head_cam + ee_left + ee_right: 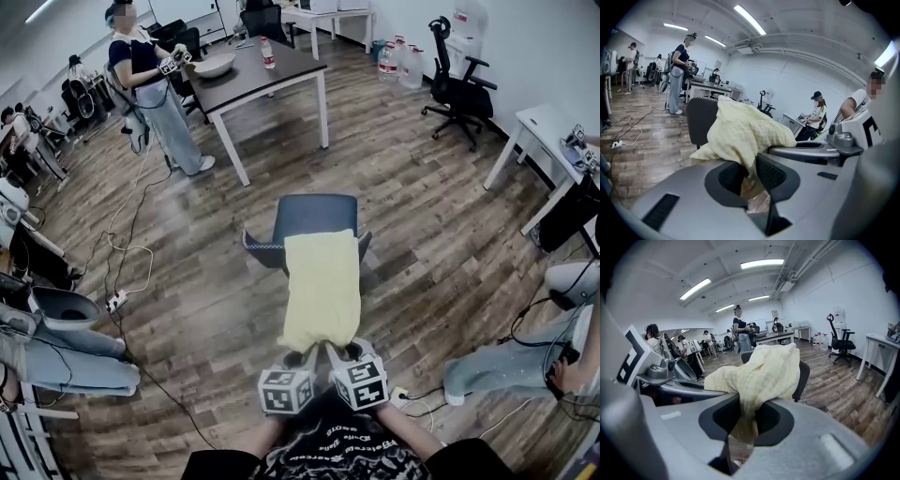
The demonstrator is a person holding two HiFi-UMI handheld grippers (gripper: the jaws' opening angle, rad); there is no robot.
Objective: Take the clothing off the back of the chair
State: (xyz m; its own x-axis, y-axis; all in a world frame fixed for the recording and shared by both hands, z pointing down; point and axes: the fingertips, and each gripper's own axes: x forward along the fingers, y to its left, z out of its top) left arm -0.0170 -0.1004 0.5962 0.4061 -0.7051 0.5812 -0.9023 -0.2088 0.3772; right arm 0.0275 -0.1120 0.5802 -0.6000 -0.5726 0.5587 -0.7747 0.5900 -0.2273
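A pale yellow garment [322, 286] hangs over the back of a dark chair [314, 214] in the middle of the room and stretches toward me. In the head view, my left gripper [297, 356] and right gripper [340, 353] sit side by side at its near hem. The left gripper view shows the yellow cloth [740, 133] pinched between the left gripper [749, 174] pads, with the chair back [701, 119] behind. In the right gripper view, the right gripper [747, 417] is shut on a fold of the cloth [761, 371], with the chair back [803, 376] beyond.
A dark table [258, 75] with a white bowl [214, 66] stands at the back, a standing person [150, 89] beside it. A black office chair [459, 89] and a white desk [553, 131] are at the right. Cables and a power strip [117, 300] lie on the floor at the left. A seated person [525, 361] is near right.
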